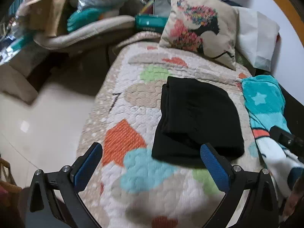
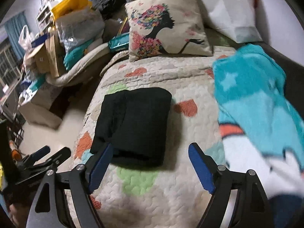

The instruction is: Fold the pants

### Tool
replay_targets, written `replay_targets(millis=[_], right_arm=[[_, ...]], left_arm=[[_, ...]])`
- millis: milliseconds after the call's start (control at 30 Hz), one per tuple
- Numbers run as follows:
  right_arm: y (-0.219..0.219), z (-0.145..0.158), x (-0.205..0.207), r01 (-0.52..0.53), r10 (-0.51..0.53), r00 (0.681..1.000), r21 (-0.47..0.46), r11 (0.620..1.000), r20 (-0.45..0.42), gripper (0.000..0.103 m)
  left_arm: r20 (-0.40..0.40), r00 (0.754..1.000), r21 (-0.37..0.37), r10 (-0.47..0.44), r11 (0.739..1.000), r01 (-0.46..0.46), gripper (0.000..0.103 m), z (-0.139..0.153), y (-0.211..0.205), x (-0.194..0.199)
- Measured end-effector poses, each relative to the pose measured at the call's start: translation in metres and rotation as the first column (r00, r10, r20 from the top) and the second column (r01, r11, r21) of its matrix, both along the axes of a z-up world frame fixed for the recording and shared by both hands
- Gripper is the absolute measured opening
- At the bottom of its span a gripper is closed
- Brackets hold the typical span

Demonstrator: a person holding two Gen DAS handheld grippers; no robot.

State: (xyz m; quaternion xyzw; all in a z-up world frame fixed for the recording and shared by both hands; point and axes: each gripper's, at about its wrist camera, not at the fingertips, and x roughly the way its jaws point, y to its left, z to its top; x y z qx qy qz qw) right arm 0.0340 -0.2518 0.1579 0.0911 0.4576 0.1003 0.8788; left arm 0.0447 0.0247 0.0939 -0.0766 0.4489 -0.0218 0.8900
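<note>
Left gripper (image 1: 151, 153) and right gripper (image 2: 150, 152): spread wide, gripping nothing, hovering above the quilt (image 1: 133, 199). Folded black pants (image 2: 133, 125) flat on it just ahead, between floor-side edge and teal blanket (image 2: 252, 98); printed cushion (image 2: 167, 28) beyond.

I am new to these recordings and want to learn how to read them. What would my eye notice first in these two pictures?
First, the black pants, folded into a compact bundle in the middle of the patchwork quilt. Next, the cushion with a flower-haired woman at the head of the bed, and the turquoise star blanket heaped along the right side. In front, the left gripper and right gripper both gape open, holding nothing.
</note>
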Motion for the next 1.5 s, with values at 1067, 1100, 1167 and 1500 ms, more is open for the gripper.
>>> replay_targets(millis=[1067, 1100, 1167, 1500], right_arm=[[0.029, -0.074, 0.137, -0.097, 0.135, 0.985, 0.303, 0.948, -0.108, 0.036], [0.032, -0.072, 0.141, -0.101, 0.137, 0.985, 0.3, 0.948, -0.103, 0.036], [0.04, -0.071, 0.154, -0.103, 0.138, 0.985, 0.299, 0.949, -0.098, 0.036], [0.041, -0.117, 0.163, -0.006, 0.051, 0.984, 0.249, 0.968, -0.171, 0.074]], left_arm=[[-0.111, 0.989, -0.36, -0.097, 0.932, 0.051, 0.036, -0.048, -0.004, 0.121], [-0.107, 0.99, -0.358, -0.089, 0.932, 0.045, 0.036, -0.045, 0.0, 0.127], [-0.1, 0.992, -0.336, -0.073, 0.941, 0.035, 0.036, -0.042, 0.005, 0.139], [-0.121, 0.992, -0.312, -0.026, 0.95, -0.013, 0.07, -0.077, 0.024, 0.158]])
